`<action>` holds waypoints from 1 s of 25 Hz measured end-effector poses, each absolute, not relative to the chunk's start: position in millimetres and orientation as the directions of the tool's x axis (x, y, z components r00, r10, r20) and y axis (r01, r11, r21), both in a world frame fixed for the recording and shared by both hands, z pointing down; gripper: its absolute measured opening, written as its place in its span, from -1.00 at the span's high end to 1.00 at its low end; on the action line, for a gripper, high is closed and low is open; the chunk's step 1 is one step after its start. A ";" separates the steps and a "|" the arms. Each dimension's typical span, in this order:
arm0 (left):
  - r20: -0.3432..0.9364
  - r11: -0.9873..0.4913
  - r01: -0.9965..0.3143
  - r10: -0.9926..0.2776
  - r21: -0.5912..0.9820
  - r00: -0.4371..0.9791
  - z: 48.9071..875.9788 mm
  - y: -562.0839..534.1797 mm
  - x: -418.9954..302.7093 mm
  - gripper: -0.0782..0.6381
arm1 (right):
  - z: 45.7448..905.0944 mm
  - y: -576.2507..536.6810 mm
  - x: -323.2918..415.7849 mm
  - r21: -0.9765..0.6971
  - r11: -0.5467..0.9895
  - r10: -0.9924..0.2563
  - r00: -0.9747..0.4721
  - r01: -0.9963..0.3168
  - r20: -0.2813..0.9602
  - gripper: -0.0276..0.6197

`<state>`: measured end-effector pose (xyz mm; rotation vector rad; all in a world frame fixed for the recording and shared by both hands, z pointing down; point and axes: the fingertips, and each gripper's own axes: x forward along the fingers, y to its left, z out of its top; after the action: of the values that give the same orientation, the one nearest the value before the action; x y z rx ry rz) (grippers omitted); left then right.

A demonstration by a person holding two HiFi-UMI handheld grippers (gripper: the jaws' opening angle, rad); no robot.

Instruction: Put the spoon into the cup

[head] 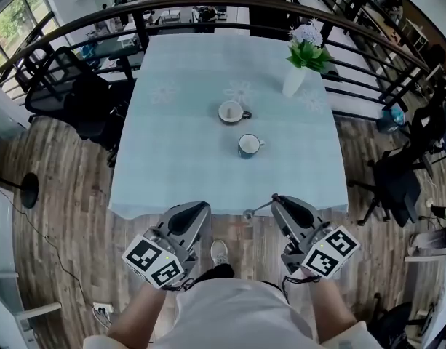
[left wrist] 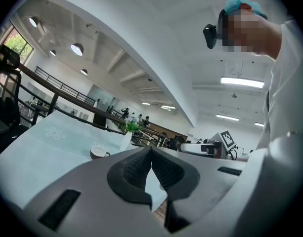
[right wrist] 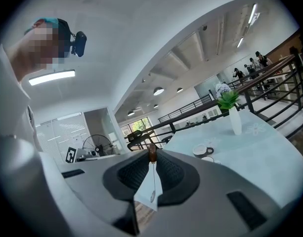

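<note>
Counter (head: 179, 166) ahead, with the left hand-held gripper (head: 197, 209) short of its near edge, pinched shut on nothing. Far cup (head: 231, 111) and near cup (head: 248, 145) sit mid-counter. The spoon (right wrist: 151, 153) is clamped by its handle in the right hand-held gripper (head: 279, 201), well apart from both, so by my read the carry and drop are all left to do.

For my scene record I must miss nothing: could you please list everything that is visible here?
table: one, pale blue-green cloth, centre
pale cup: one, whitish, mid-table, farther from the person
blue-rimmed cup: one, white and bluish, nearer to the person
vase: one, white, with green leaves and pale flowers, far right part of the table
spoon: one, silvery, off the table's near edge
office chairs: at least two, black, beside the table
railing: one, dark, behind the table
floor: wood, brown
left gripper: grey, shut, empty
right gripper: grey, shut on the spoon
</note>
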<state>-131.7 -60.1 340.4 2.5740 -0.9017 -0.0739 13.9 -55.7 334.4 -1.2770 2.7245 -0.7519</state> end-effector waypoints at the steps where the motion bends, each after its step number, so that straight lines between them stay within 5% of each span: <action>1: 0.082 -0.708 -0.585 -0.607 0.395 0.790 339.7 -65.5 -133.7 0.72 | 334.7 -60.6 11.2 -0.442 0.542 -0.733 -0.660 -0.714 0.166 0.74; 25: 0.117 -0.664 -0.630 -0.645 0.402 0.755 355.6 -128.4 -124.2 0.72 | 349.3 -149.3 23.6 -0.418 0.560 -0.722 -0.669 -0.715 0.175 0.74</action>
<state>-124.2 -128.4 355.6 2.5311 -0.9696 -0.0497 23.6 -149.3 349.3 -1.2712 2.7607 -0.7285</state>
